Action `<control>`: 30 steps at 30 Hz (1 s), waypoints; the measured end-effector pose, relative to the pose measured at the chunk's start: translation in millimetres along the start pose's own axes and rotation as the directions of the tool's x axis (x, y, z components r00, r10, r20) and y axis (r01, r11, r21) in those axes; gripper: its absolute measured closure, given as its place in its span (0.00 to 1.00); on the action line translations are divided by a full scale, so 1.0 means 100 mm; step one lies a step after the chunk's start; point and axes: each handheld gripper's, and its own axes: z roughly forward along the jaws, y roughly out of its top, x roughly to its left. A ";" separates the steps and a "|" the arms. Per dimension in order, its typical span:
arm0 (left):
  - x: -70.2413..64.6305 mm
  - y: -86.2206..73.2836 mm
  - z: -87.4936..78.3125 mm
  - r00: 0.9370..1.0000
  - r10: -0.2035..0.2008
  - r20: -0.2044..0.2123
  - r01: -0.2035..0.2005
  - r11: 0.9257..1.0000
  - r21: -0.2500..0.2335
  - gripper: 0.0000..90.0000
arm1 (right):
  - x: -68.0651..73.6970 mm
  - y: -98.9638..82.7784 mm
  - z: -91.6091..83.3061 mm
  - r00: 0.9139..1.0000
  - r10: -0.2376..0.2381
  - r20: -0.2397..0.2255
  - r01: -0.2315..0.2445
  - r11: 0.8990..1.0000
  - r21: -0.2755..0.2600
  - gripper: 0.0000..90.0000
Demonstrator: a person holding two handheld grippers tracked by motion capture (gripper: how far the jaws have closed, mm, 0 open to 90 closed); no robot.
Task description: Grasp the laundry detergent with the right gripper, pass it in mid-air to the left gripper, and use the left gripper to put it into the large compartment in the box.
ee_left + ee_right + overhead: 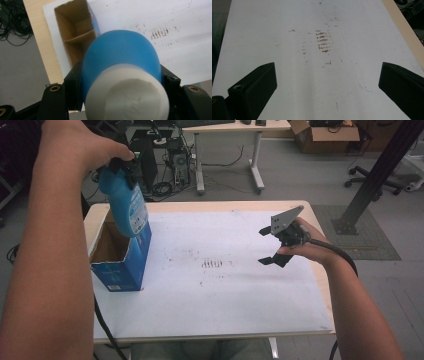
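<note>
Room: we see grey floor beyond the table, a desk (227,127) at the back with cables (162,187) under it, a cardboard carton (325,135) and an office chair (372,182) to the right
Table: our work surface is a pale wooden table (320,285) covered by a white sheet (225,295) with brown smudges (212,264) near its middle
Box: we see a blue box (127,262) standing open at the left edge of the sheet, its brown inside split by a divider in the left gripper view
Bottle: we hold a blue bottle (125,205) with a white cap, lifted over the box, tilted, its lower end at the box's right rim; whether it touches the rim we cannot tell
Left gripper: our left gripper (122,167) is up high at the left, its jaws clamped on the bottle near the cap, one black jaw on each side of the blue body in the left gripper view
Right gripper: our right gripper (272,245) hovers above the right part of the sheet, well apart from the box, its jaws spread wide with nothing between them
Right gripper view: we look along the two black jaws at bare sheet and the smudges
</note>
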 end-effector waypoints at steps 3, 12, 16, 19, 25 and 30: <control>0.09 -0.01 -0.01 1.000 -0.029 -0.011 0.029 1.000 0.001 0.42 | -0.01 0.01 -0.01 1.000 -0.001 -0.002 0.001 1.000 0.013 0.02; 0.32 -0.06 0.04 0.995 -0.104 -0.012 0.104 0.995 0.011 0.42 | -0.03 0.02 -0.02 1.000 -0.004 -0.010 0.005 0.999 0.037 0.02; 0.38 -0.06 0.07 0.992 -0.124 -0.022 0.124 0.992 0.016 0.42 | -0.03 0.03 -0.01 1.000 -0.003 -0.013 0.004 0.999 0.047 0.02; 0.43 -0.07 0.10 0.990 -0.139 -0.027 0.139 0.990 0.014 0.42 | -0.04 0.04 -0.02 1.000 -0.009 -0.017 0.010 0.998 0.058 0.02; 0.50 -0.08 0.20 0.987 -0.159 -0.028 0.160 0.987 0.023 0.42 | -0.07 0.08 -0.06 1.000 -0.018 -0.025 0.021 0.994 0.108 0.02; 0.56 -0.10 0.29 0.984 -0.177 -0.022 0.177 0.984 0.035 0.42 | -0.09 0.13 -0.12 0.999 -0.022 -0.044 0.029 0.989 0.148 0.02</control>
